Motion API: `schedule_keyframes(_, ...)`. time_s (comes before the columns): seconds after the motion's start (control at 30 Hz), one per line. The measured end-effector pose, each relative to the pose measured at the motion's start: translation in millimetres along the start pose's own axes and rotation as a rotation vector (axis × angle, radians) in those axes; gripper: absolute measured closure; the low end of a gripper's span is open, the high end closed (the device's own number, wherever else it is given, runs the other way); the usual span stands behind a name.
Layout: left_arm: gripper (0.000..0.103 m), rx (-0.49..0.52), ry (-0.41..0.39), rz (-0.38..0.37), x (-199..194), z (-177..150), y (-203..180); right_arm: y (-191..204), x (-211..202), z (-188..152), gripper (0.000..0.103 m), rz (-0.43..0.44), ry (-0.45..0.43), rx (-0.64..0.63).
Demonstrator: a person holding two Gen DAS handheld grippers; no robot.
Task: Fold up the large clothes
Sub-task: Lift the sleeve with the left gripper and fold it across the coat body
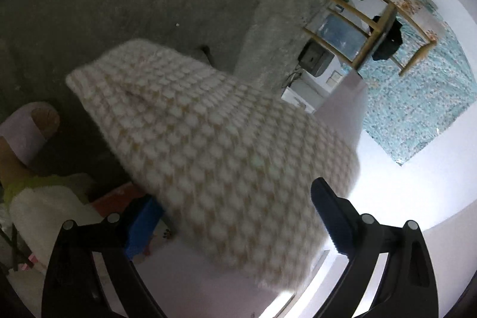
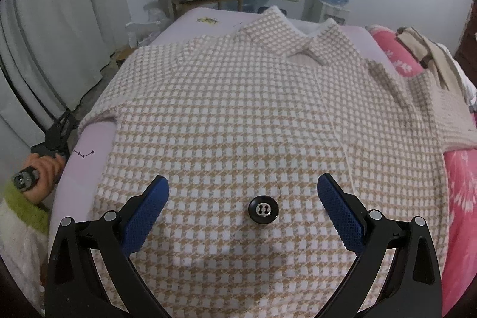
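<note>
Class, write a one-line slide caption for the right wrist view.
Open right tongs hover over a checked coat spread on the bed, black button between them.

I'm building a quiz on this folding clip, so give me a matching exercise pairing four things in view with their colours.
Things:
1. button
2. quilt
3. coat
4. gripper pads

Colours:
A. blue
B. tan and white check
C. black with a silver centre
D. pink with white flowers

Pairs: 1-C, 2-D, 3-B, 4-A
</note>
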State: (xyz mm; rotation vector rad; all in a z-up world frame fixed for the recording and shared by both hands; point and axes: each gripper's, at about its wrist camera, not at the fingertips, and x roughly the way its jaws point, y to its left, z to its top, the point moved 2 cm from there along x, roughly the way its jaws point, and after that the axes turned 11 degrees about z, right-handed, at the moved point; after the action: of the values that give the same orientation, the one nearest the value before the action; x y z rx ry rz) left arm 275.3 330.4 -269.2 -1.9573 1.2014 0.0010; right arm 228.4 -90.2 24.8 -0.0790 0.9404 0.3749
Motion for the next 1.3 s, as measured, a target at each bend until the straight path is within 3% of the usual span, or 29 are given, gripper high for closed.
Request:
schedule_keyframes(0.03,0.01,-0.009,-0.015,0.009,0.3,4.5,-2.7,-0.2,-1.6,-0.2,0.007,-0.003,-0.001,0.003)
schedule_keyframes(0.13,0.032,-0.021,-0.084,0.047,-8.7,9.6,-3.4,-2.6,-5.8,0.6,0.007,-0.017,-0.006,0.009)
schedule_keyframes(0.2,0.063,0.015,-0.145,0.1,-19.8,10.2,-5.6,-4.6,-9.3,0.4,0.007,-0.028,-0.015,0.01)
schedule_keyframes(0.27,0.083,0.081,-0.227,0.173,-33.6,7.9,-17.1,-6.8,-13.4,-0.6,0.007,-0.037,-0.022,0.015)
schedule_keyframes(0.3,0.089,0.145,-0.311,0.235,-47.4,1.9,-28.4,-8.5,-15.7,-0.7,0.007,-0.041,-0.026,0.018)
schedule_keyframes(0.43,0.095,0.427,-0.596,0.358,-91.8,-48.6,-84.9,-17.0,-28.1,-4.4,0.007,-0.058,-0.049,0.024)
schedule_keyframes(0.53,0.095,0.697,-0.803,0.433,-113.8,-119.9,-137.9,-24.3,-36.1,-6.9,0.007,-0.067,-0.066,0.033)
schedule_keyframes(0.57,0.095,0.828,-0.872,0.443,-117.3,-156.8,-159.8,-28.0,-38.6,-8.4,0.007,-0.071,-0.071,0.039)
schedule_keyframes(0.63,0.095,1.026,-0.921,0.434,-112.9,-215.3,-187.0,-35.7,-41.9,-9.3,0.007,-0.076,-0.077,0.053)
schedule_keyframes(0.77,0.095,1.379,-0.927,0.434,-76.5,-323.2,-210.1,-52.7,-47.9,-15.7,0.007,-0.086,-0.085,0.105)
schedule_keyframes(0.83,0.094,1.536,-0.885,0.459,-44.0,-367.1,-208.4,-59.6,-52.1,-19.7,0.007,-0.09,-0.089,0.13)
schedule_keyframes(0.9,0.093,1.638,-0.814,0.503,-6.2,-391.1,-198.6,-67.8,-56.6,-24.8,0.007,-0.096,-0.093,0.148)
schedule_keyframes(0.97,0.091,1.688,-0.703,0.565,35.0,-397.0,-175.8,-73.7,-60.1,-29.8,0.007,-0.106,-0.092,0.158)
schedule_keyframes(1.07,0.085,1.679,-0.57,0.641,78.2,-386.7,-149.4,-85.0,-63.2,-35.5,0.007,-0.117,-0.084,0.176)
schedule_keyframes(1.13,0.072,1.691,-0.515,0.707,106.4,-377.9,-125.1,-92.2,-64.4,-39.7,0.007,-0.122,-0.076,0.184)
schedule_keyframes(1.2,0.043,1.719,-0.512,0.764,124.1,-376.0,-106.1,-99.4,-62.5,-44.9,0.007,-0.126,-0.055,0.195)
schedule_keyframes(1.3,0.027,1.763,-0.522,0.812,133.0,-374.8,-90.1,-108.5,-56.6,-50.8,0.007,-0.115,-0.021,0.219)
